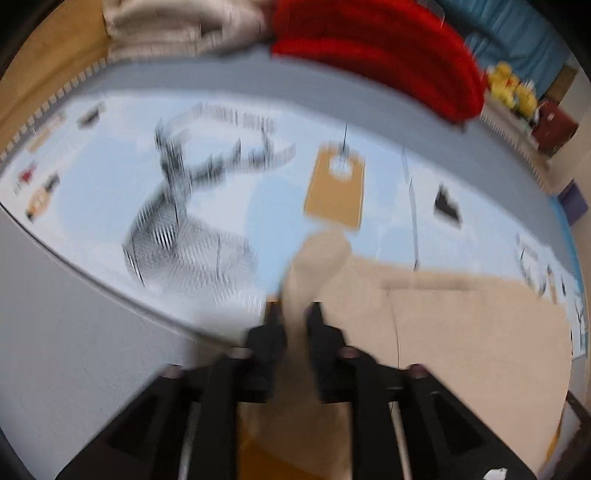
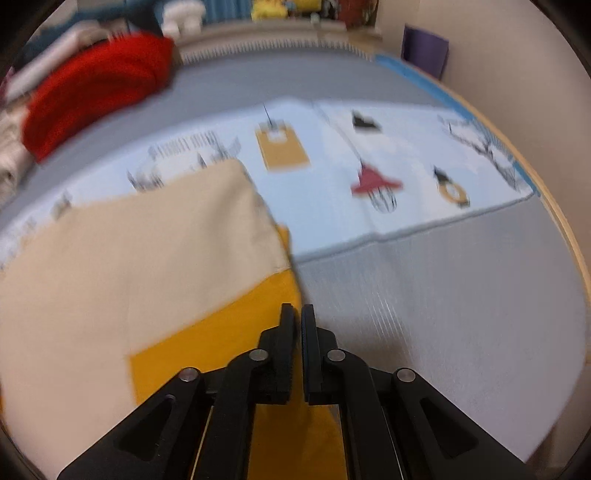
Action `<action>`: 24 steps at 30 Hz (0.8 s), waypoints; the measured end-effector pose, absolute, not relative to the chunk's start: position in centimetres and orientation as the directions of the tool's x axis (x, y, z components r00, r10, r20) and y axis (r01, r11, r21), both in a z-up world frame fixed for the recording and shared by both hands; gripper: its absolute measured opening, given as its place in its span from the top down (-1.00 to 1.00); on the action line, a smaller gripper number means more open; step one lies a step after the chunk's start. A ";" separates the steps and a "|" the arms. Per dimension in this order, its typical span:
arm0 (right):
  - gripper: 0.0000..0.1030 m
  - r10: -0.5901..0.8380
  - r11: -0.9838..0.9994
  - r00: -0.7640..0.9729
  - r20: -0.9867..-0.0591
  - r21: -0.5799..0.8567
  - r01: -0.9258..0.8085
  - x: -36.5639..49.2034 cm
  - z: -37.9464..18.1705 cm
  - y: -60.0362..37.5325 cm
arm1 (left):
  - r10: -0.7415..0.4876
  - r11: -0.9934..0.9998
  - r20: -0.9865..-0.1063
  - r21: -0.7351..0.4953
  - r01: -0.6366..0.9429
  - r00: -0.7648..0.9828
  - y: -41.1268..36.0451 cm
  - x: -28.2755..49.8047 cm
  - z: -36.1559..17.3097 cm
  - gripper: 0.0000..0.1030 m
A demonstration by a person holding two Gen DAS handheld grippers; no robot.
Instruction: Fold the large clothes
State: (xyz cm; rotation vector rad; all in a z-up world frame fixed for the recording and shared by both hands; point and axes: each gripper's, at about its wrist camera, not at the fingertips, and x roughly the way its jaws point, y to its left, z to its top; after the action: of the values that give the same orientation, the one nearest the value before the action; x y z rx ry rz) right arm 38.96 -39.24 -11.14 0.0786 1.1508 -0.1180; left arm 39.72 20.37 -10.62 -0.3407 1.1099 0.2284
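A large beige garment (image 1: 461,332) with a yellow part lies spread on a light-blue printed sheet (image 1: 240,177). In the blurred left wrist view my left gripper (image 1: 293,308) is shut on a bunched fold of the beige cloth, which rises between its fingers. In the right wrist view the same garment (image 2: 129,258) lies to the left, its yellow part (image 2: 229,332) running under my right gripper (image 2: 298,310). That gripper's jaws stand almost together at the yellow edge, apparently pinching thin cloth.
A red blanket (image 1: 388,55) (image 2: 96,92) and a pale folded pile (image 1: 177,26) lie at the far side of the bed. Grey cover (image 2: 443,295) stretches to the right of the garment. Yellow plush toys (image 1: 513,92) and a purple box (image 2: 424,51) stand beyond the bed.
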 end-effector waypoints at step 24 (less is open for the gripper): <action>0.64 0.087 0.956 0.253 -0.964 0.009 -0.293 28.5 -12.6 -38.5 | -0.095 0.973 -0.980 -0.054 0.226 0.176 12.6 28.5 -10.2 0.41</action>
State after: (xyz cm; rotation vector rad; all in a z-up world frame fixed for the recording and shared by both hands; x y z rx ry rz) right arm 28.52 -38.48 -12.58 -0.1852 1.2914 0.2598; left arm 28.50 12.58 -10.24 0.1119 1.3758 -0.2278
